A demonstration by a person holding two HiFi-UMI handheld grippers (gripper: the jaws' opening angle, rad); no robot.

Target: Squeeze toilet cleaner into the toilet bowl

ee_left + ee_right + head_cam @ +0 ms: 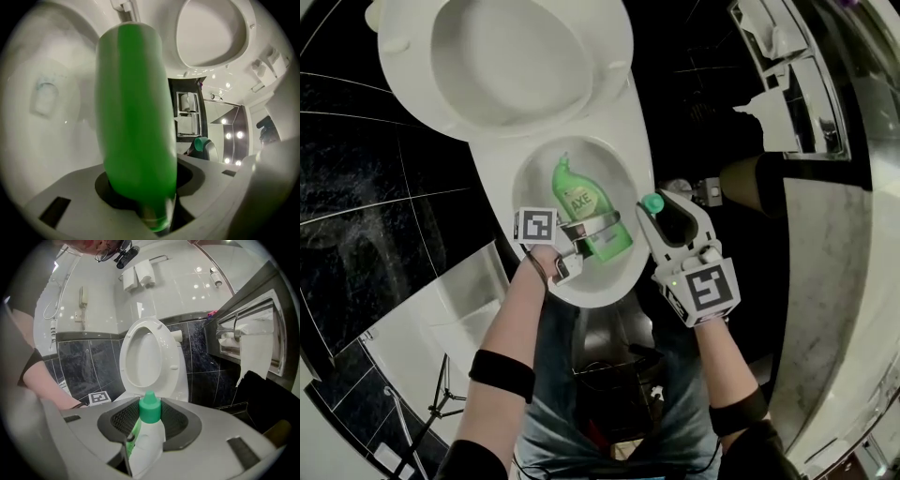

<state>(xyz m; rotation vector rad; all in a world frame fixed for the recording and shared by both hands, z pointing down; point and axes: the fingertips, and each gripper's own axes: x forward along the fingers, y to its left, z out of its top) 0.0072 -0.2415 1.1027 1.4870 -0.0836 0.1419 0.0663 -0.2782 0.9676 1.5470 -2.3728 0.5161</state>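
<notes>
Looking steeply down on a white toilet bowl [630, 183] with its seat [408, 56] raised against the wall, and black tiles [356, 169] on either side; a person stands in front of it with 2 hand-held grippers, bare forearms reaching forward.

The left gripper [591, 230] holds a green toilet cleaner bottle [581, 202] labelled AXE directly over the open bowl; its jaws are partly closed and clamp the lower body of the bottle from both sides; the bottle lies roughly level, its narrow neck pointing away from the person toward the raised seat; in the left gripper view the green body rises out of the jaws and fills the middle of the picture, with the inside of the bowl and its water to the left.

The right gripper [664, 212] is just to the right of the bowl's rim, apart from the bottle; its jaws are partly closed on a green cap [150, 409] that sits on top of a white piece, the cap standing up past the jaw tips.

To the right, a wall holder carries toilet paper [769, 117] with a torn sheet hanging down.
</notes>
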